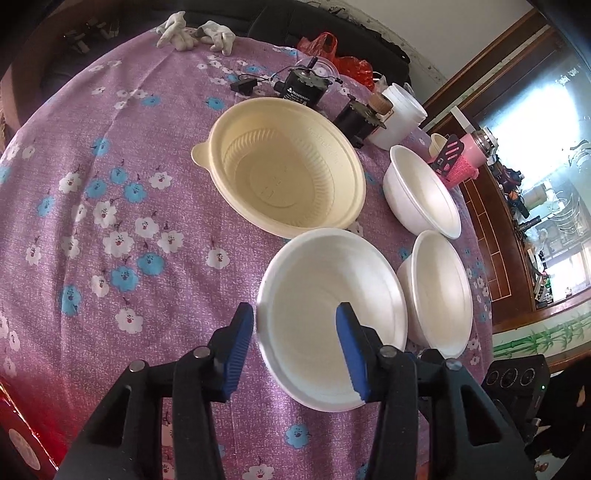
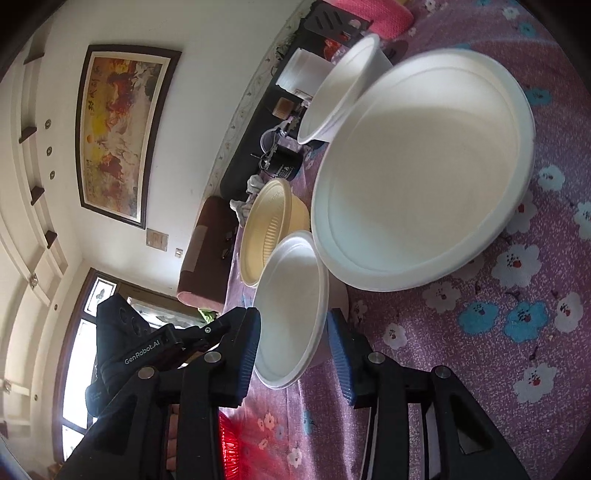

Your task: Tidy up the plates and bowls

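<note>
On the purple flowered cloth stand a large cream bowl (image 1: 284, 166) and three white foam bowls. My left gripper (image 1: 301, 349) is open, its jaws set either side of the near-left rim of the nearest white bowl (image 1: 332, 295). Two more white bowls stand to the right, one near (image 1: 439, 291) and one farther back (image 1: 424, 192). In the right wrist view my right gripper (image 2: 295, 354) is open around the rim of a small white bowl (image 2: 291, 306), one finger inside and one outside. A big white bowl (image 2: 424, 166), another white bowl (image 2: 343, 88) and the cream bowl (image 2: 266, 229) lie beyond.
At the table's far side are two black motors (image 1: 306, 86), a white tub (image 1: 399, 114), a pink basket (image 1: 458, 158), white gloves (image 1: 195, 31) and a red bag (image 1: 325, 46). A red box (image 1: 22, 424) sits at the near left edge. A dark sofa (image 2: 207, 251) stands beyond the table.
</note>
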Motion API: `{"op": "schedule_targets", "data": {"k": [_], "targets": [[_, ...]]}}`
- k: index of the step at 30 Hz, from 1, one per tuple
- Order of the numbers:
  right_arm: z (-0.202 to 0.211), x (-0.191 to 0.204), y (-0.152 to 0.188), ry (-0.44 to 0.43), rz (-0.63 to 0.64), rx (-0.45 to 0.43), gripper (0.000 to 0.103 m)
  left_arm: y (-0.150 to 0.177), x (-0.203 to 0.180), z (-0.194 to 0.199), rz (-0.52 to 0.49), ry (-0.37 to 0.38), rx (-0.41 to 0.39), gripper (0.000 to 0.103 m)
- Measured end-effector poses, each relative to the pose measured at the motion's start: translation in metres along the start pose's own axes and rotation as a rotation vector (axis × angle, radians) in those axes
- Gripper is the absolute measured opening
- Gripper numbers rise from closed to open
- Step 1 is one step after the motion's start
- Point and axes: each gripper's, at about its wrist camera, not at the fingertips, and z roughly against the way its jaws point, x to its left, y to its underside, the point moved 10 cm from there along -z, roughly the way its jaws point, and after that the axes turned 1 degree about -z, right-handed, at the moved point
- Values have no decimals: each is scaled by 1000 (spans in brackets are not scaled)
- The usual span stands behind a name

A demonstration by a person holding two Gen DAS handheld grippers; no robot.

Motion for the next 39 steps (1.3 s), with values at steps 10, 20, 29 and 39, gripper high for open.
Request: {"op": "schedule_targets", "data": {"k": [10, 20, 29, 39], "targets": [[-7, -19, -1, -30, -105, 29, 43, -1, 6, 2, -3, -12, -12, 34], [-7, -24, -1, 26, -67, 16, 11, -1, 10, 2, -7, -32, -16, 19], [-5, -22, -2, 47, -38, 4, 9, -1, 10, 1, -18, -43, -19, 8], [-3, -21, -3, 53, -26, 2, 9, 1, 10, 3, -15, -38, -19, 7]]}}
